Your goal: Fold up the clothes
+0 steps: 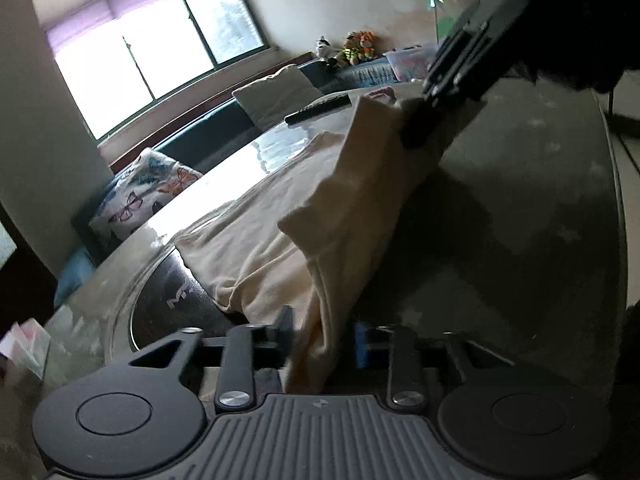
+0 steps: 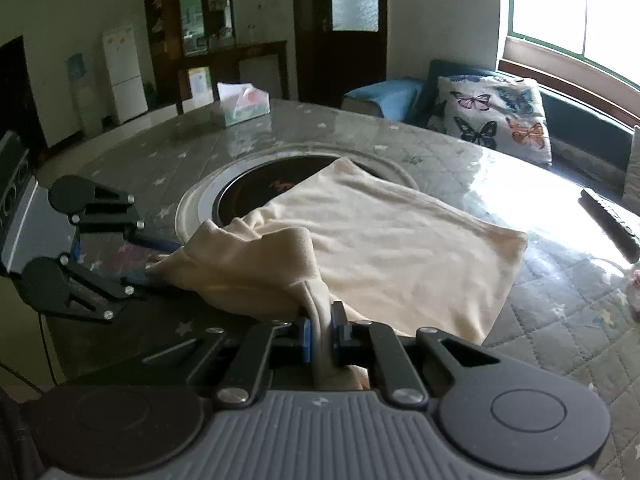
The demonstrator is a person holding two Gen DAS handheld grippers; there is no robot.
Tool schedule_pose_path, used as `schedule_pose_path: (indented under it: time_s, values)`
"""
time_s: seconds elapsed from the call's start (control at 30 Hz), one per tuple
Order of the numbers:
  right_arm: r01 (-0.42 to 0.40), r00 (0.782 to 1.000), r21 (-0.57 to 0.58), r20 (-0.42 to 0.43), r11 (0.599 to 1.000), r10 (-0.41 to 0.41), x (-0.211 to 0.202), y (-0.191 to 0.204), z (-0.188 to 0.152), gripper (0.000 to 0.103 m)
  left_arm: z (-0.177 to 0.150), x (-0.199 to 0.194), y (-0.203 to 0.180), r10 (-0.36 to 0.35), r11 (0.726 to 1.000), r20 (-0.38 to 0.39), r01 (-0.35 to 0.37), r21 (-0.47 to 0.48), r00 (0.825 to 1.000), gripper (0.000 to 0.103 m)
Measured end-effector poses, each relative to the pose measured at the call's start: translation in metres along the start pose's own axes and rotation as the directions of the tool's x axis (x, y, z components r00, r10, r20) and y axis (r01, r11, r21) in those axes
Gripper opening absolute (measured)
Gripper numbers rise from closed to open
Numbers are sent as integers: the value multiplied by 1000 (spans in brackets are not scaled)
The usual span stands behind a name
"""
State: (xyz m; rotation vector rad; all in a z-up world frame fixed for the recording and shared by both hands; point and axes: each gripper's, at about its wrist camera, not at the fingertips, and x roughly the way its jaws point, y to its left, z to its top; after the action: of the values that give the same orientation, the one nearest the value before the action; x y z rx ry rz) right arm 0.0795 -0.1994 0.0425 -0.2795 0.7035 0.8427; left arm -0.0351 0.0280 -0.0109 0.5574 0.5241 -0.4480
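A cream garment [image 1: 260, 220] [image 2: 400, 240] lies mostly flat on the table, partly over a round black inset. Its near edge is lifted and bunched between the two grippers. In the left wrist view my left gripper [image 1: 324, 340] is shut on a hanging fold of the garment. From the right wrist view the left gripper [image 2: 160, 262] appears at the left, pinching the garment's edge. My right gripper [image 2: 322, 336] is shut on a gathered strip of the same edge. The right gripper [image 1: 416, 128] also shows at the upper right, holding a raised corner above the table.
The table [image 2: 560, 320] has a grey quilted cover with a round black inset [image 2: 256, 188]. A tissue box [image 2: 244, 108] stands at its far side and a remote control [image 2: 610, 220] lies at the right. A butterfly pillow [image 2: 492, 112] sits on the sofa beyond.
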Motion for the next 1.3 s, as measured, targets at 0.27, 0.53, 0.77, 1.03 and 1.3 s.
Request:
schedule_pose_path:
  time_s: [0.27,0.53,0.77,1.03,1.3]
  values:
    - [29,996,23,79,999,-31,-23,11,-14,7,13,-27,7,8,998,64,-3,-69,998,10]
    - [4,992,20,129,1000,-6,-82,38,-33,7,24,-93,-6,-56,988,102,70,-140,993,11]
    - [5,992,5,123,1000,-5,-94,41,-22,7,44,-93,19,-77,967,101,99,-234,992,11]
    - [43,995,42,88,998,-46,-56,4,7,7,62,-16,61,-99,957,35,105,-269,994,11]
    - [83,996,140,11,987,-85,15,-44,17,7,55,68,88,-133,943,-63,106,-317,989,12]
